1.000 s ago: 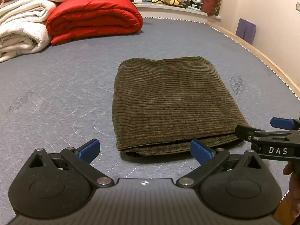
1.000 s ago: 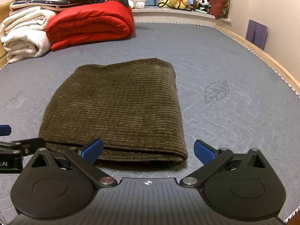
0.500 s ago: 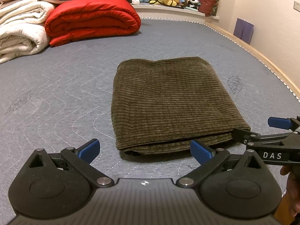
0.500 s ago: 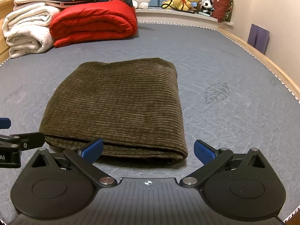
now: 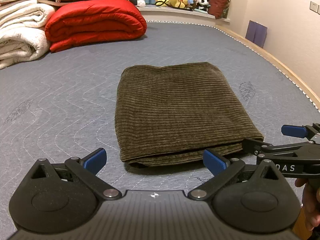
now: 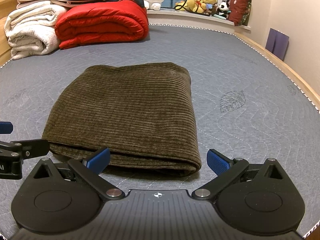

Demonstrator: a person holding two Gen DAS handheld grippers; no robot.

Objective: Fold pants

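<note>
Left wrist view, nearest field: left claw [image 5: 155, 159] spread wide, blue pads empty, hovering low over the mattress [image 5: 60, 104] just short of the near edge of the pants [image 5: 180, 110]. Right claw [image 6: 158, 160] likewise spread wide and empty, just short of the same edge toward its right corner; each claw shows at the margin of the other's view. Pants: olive corduroy, lying as a compact stacked rectangle mid-mattress, layered hem facing the claws, rounded fold on the far side. Judgement: fold looks complete or nearly so; only a final tidy or withdrawal seems left. Risks: a blue pad [image 6: 217, 162] dragged across the near edge could snag the top layer and peel it back, since corduroy grips rubber; a one-sided push would skew the stack on the quilted cover; closing on the edge might pinch only some layers and splay the rest. Farther back: red quilt [image 5: 94, 22] and white blankets [image 5: 20, 34], well apart from the pants. Farthest: plush toys [image 6: 204, 2] on the ledge.
</note>
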